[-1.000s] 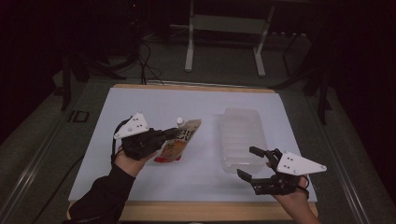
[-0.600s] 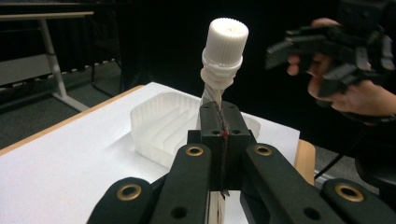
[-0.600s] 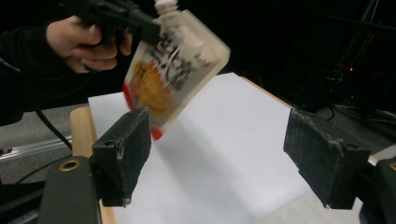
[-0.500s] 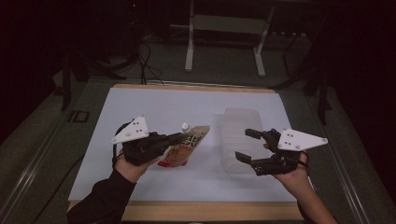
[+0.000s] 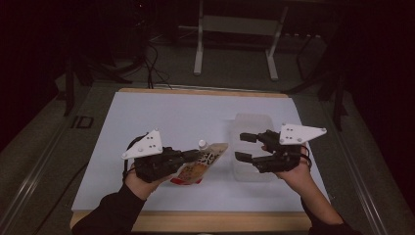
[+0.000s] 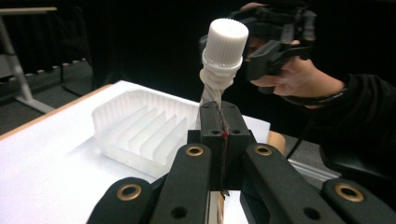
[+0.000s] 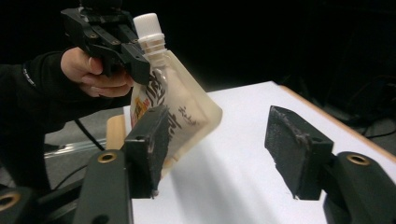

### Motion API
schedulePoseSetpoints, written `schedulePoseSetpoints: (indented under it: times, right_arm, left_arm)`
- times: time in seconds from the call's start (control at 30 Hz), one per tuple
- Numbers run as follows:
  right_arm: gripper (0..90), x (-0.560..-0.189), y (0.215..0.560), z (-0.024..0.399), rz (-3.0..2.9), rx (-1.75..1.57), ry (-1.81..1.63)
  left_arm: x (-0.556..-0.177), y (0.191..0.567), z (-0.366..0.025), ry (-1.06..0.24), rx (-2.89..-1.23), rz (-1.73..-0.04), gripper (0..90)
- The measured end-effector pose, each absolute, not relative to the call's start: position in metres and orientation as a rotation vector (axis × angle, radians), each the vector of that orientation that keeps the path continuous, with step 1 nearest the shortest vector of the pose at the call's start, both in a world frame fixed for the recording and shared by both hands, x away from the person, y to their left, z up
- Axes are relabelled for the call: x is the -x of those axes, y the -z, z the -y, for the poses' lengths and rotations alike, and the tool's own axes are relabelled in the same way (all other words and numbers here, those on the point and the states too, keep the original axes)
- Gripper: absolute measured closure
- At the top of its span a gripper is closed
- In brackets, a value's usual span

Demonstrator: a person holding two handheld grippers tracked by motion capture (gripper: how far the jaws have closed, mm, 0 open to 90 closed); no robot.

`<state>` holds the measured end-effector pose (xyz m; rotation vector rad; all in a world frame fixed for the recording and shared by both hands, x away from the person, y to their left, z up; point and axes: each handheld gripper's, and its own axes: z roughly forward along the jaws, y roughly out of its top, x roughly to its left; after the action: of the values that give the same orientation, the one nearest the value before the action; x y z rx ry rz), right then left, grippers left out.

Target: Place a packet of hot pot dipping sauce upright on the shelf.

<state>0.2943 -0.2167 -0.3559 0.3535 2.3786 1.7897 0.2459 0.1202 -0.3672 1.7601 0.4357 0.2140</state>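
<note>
Oddly, pouch (image 7: 175, 109) print: dark brush-style characters, illegible.

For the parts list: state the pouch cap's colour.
White; the cap shows best in the left gripper view.

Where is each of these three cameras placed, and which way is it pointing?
High view: above the person's side, facing forward and down on the table; both forearms show.
Left gripper view: rides the left hand-held gripper, looking along shut jaws at the pouch and tray.
Right gripper view: rides the right hand-held gripper, jaws apart and just closing, facing the left hand.
All share the pouch.
</note>
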Motion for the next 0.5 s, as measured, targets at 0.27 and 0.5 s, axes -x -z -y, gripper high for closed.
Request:
schedulePoseSetpoints:
  times: [0.27,0.5]
  right_arm:
    - [50.0,-0.299,0.365,0.204,-2.476,-0.310,-1.799]
    - [57.2,-0.301,0.370,0.196,-2.523,-0.277,-1.784]
  left_arm:
    - [-0.246,0.370,-0.115,-0.195,-1.775,-0.424,90.0]
    - [-0.251,0.378,-0.113,-0.179,-1.782,-0.444,90.0]
